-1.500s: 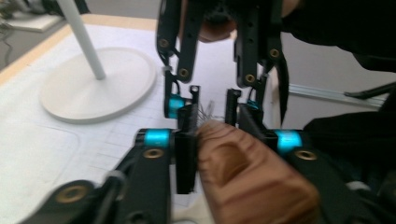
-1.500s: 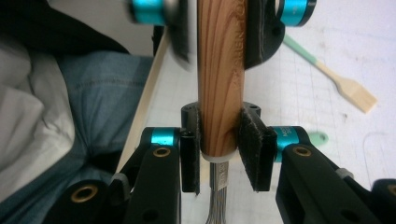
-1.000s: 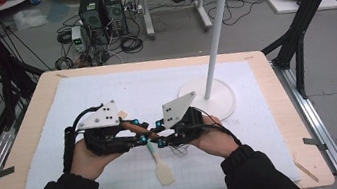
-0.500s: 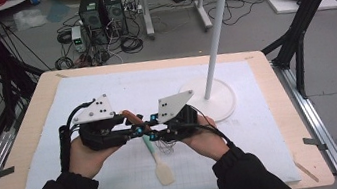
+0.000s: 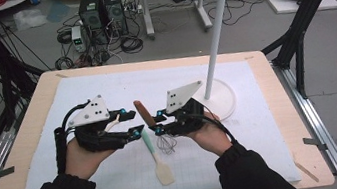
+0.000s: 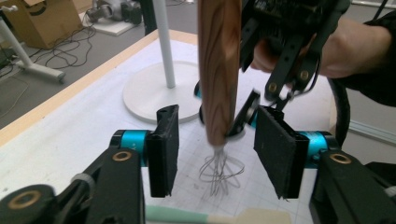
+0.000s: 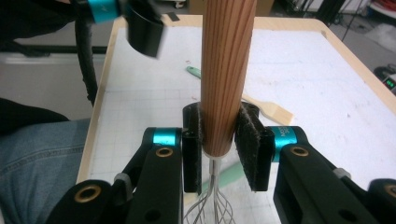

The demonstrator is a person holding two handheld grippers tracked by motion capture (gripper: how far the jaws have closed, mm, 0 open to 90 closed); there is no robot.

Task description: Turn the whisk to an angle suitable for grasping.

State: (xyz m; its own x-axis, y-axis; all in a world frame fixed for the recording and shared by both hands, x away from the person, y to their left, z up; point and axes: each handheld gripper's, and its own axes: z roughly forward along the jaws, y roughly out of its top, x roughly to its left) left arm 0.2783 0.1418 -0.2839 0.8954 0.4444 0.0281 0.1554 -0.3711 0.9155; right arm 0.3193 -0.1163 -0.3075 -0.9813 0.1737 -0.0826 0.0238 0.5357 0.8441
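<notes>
My left gripper (image 5: 129,123) has just been opening its jaws; they stand apart either side of the whisk (image 7: 227,70) handle, pressing nothing. My right gripper (image 5: 159,121) alone clamps that wooden handle low, wires hanging over the table (image 5: 27,146) by the spatula (image 5: 158,159). My worry: the top-heavy handle pivots between the pads, or tips sideways before reaching the hook stand (image 5: 218,31)

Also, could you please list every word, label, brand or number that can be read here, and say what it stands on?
Nothing reads clearly enough to quote.
Teal collar in the right gripper view: small dark print, too blurred to read.
Cardboard box on the floor: a dark printed mark, illegible.
Green display beyond the table edge: too small to read.
</notes>
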